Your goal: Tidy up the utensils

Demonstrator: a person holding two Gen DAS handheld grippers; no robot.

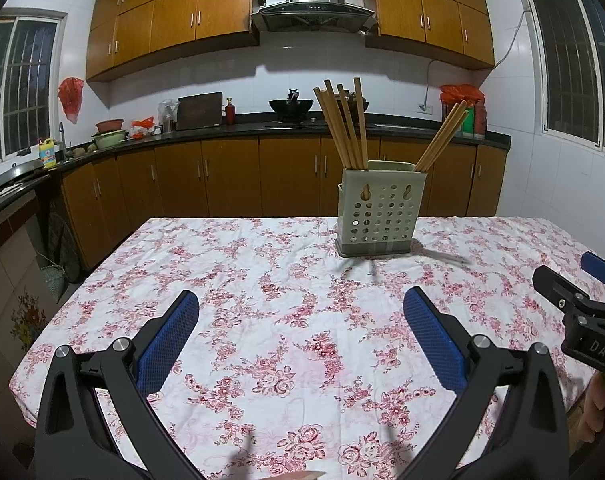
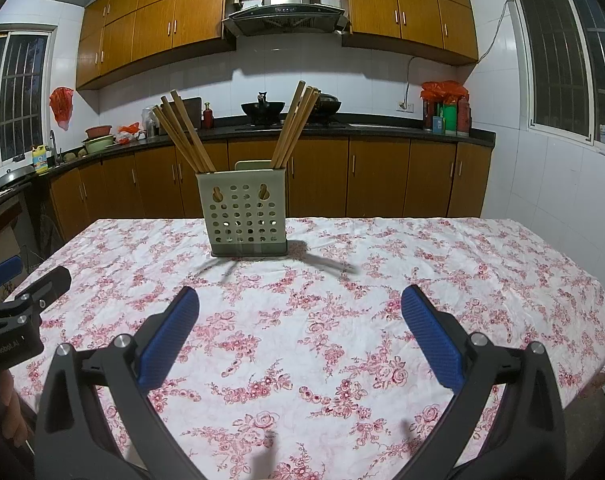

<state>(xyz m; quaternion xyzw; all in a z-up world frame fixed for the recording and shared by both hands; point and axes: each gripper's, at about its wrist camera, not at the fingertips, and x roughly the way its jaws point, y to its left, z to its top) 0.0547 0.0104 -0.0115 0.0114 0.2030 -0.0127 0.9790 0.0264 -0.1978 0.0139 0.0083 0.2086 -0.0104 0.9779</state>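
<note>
Both the left claw and the right claw are held spread apart and empty above the cloth-covered surface. The chopsticks are seen leaning in two bunches in the holder, far ahead. The holder looks light, perhaps; it could be tipped by a sideways nudge.

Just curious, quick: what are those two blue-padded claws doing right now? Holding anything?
Left gripper: open, fingers spread wide, holding nothing.
Right gripper: open, fingers spread wide, holding nothing.
</note>
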